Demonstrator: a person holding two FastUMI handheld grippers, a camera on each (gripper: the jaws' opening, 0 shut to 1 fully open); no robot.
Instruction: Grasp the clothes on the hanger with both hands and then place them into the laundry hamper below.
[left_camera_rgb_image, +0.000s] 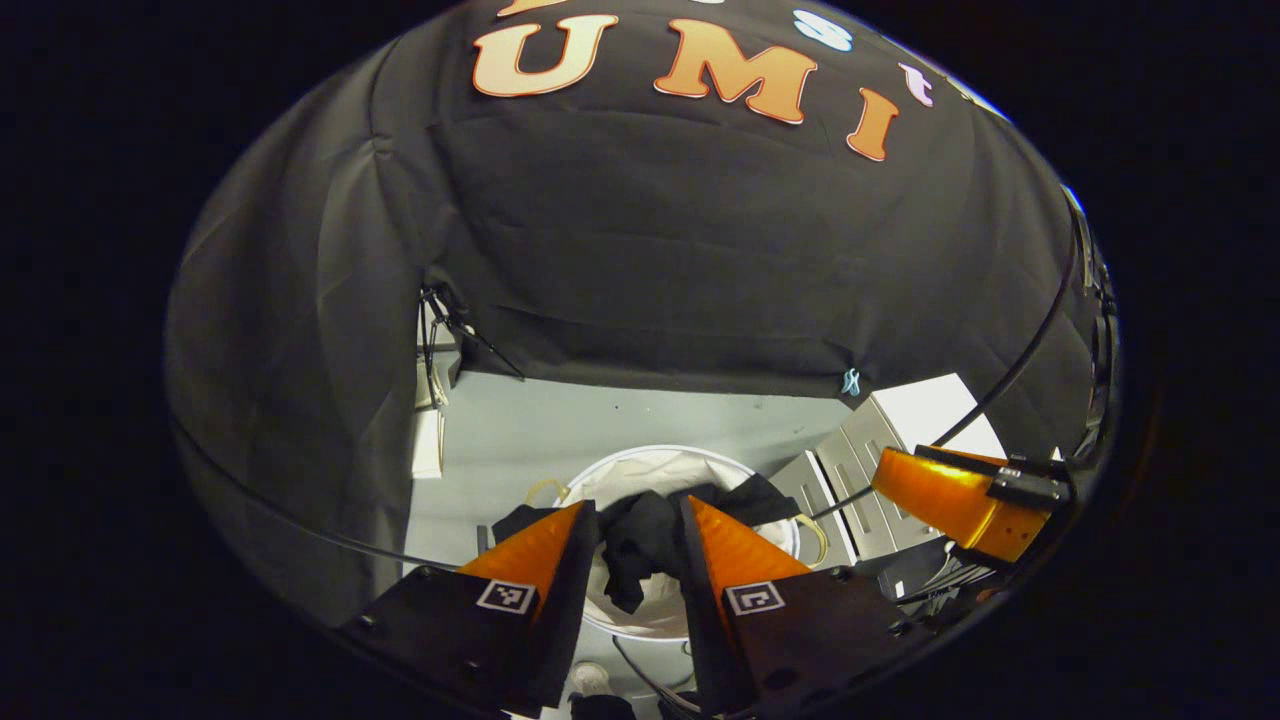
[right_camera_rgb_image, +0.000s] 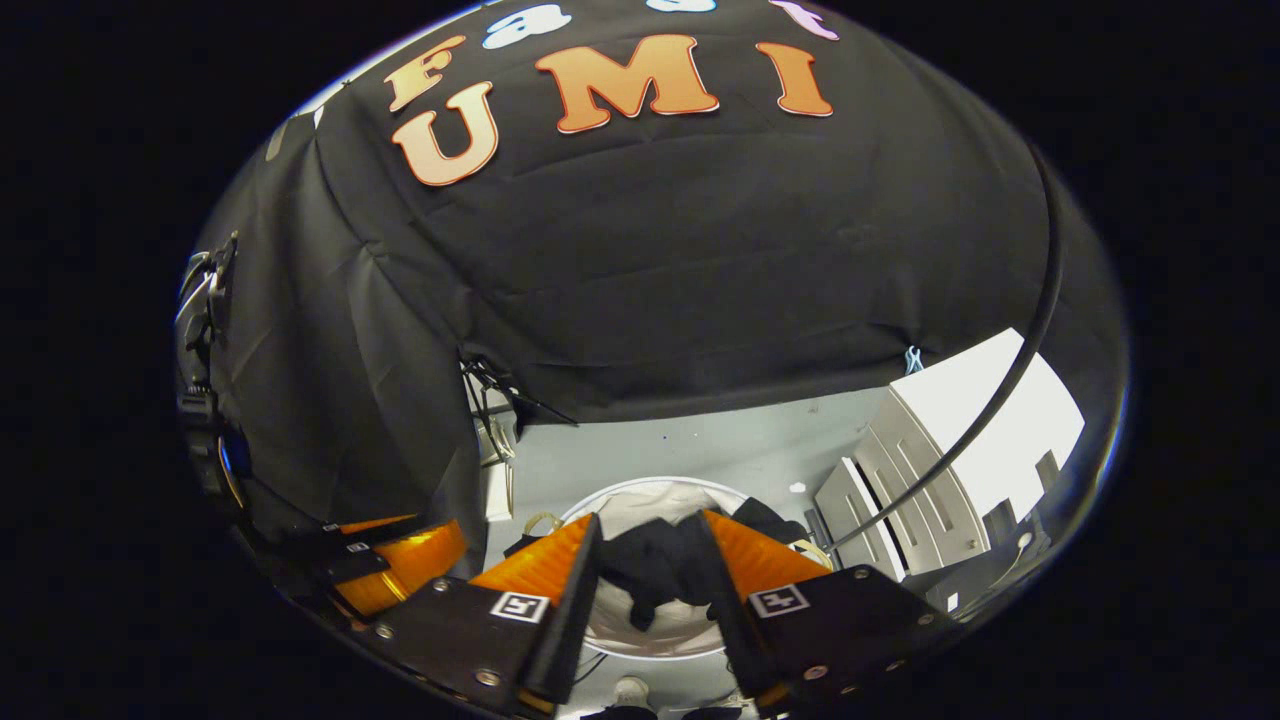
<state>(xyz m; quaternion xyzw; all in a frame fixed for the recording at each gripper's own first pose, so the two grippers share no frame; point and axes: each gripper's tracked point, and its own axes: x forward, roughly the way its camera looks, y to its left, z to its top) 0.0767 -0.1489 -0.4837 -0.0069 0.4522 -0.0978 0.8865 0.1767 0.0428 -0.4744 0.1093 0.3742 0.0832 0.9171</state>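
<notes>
My left claw (left_camera_rgb_image: 640, 545) and right claw (right_camera_rgb_image: 648, 555) gape over black clothes (left_camera_rgb_image: 650, 535) draped crumpled across the white hamper (left_camera_rgb_image: 640, 470), no clear long axis.

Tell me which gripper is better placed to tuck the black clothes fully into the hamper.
Probably the left gripper: it hangs open above the black clothes draped over the laundry hamper rim.
</notes>
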